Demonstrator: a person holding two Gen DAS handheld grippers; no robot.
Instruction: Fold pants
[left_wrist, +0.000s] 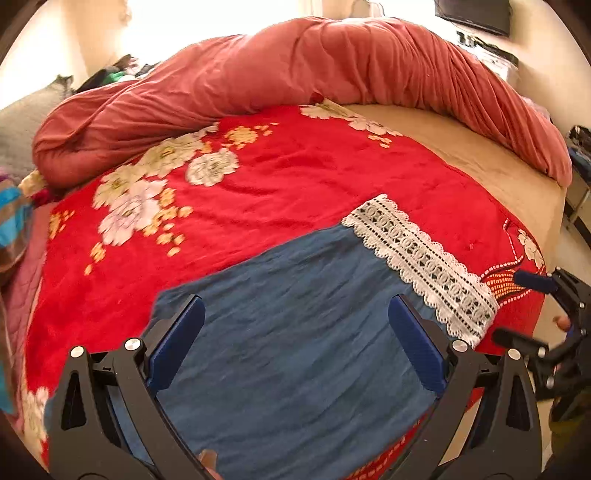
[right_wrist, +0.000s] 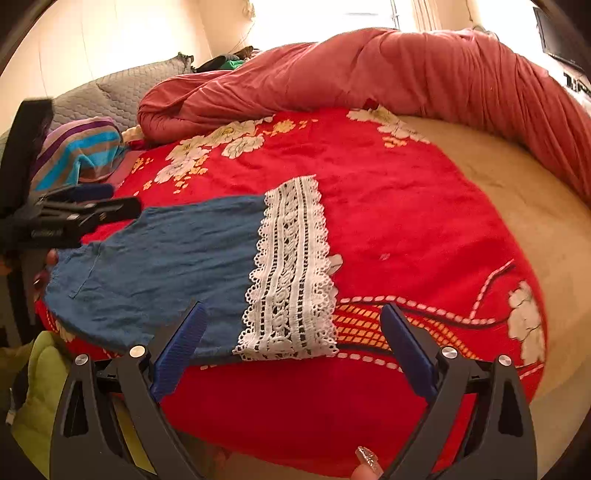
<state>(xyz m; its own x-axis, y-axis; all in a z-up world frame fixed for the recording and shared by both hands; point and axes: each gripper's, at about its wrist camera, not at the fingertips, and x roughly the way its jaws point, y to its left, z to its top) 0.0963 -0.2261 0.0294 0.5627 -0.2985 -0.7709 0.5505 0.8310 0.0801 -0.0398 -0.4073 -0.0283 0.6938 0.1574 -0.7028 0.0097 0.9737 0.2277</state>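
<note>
Blue pants with a white lace hem lie flat on a red floral blanket on the bed. My left gripper hovers open over the blue fabric, with nothing between its fingers. In the right wrist view the pants stretch left from the lace hem, near the bed's front edge. My right gripper is open, its fingers straddling the lace hem's near end without closing on it. Each gripper also shows in the other's view: the right gripper at the right edge, the left gripper at the left.
A rolled pink-red duvet runs along the back of the bed. A grey pillow and a striped cloth lie at the far left. Bare beige sheet shows at the right. Green fabric hangs below the bed's front edge.
</note>
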